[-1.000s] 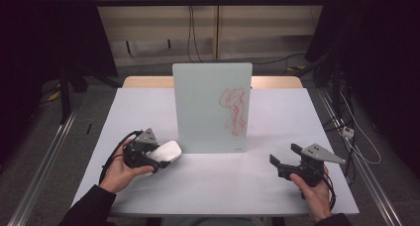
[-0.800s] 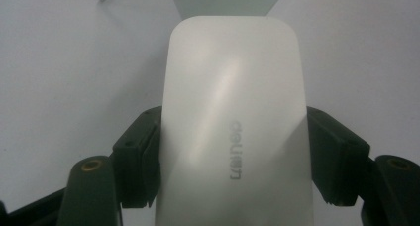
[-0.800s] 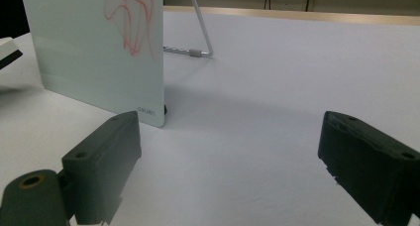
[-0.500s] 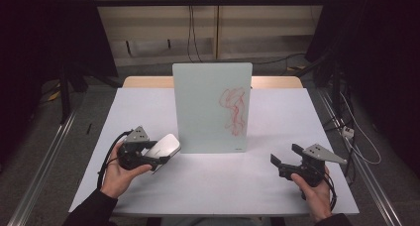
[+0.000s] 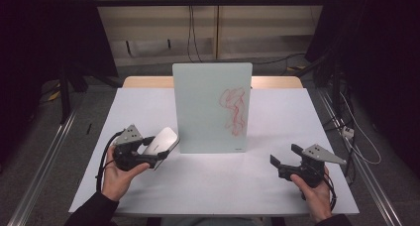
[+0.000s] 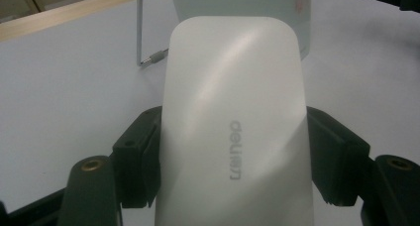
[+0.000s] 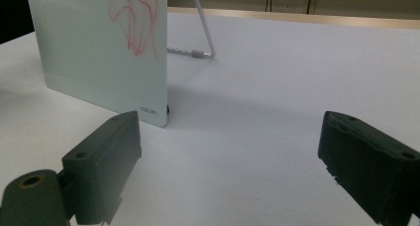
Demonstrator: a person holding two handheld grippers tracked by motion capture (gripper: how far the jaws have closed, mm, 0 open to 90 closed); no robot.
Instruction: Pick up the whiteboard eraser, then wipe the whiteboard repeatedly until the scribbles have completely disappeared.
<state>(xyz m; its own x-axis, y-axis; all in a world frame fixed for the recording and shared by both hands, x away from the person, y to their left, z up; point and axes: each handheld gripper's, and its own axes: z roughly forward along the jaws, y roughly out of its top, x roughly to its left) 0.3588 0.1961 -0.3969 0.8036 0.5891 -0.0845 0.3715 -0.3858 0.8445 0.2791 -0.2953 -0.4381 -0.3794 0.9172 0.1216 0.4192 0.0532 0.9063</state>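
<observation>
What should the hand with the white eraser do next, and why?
Probably carry the white eraser, clamped in the left gripper, up toward the red scribble on the standing glass board. The scribble is unwiped, and the eraser sits low, left of the board.

So the white eraser [image 5: 161, 142] is a smooth, rounded-rectangle slab with pale grey lettering on its face, clamped by its two long edges and tilted up off the table, nose aimed at the board. The glass whiteboard [image 5: 212, 107] stands upright mid-table on a thin wire stand, frosted pale green, with a loose red scribble [image 5: 235, 110] on its right half, eraser just beside its lower left corner.
</observation>
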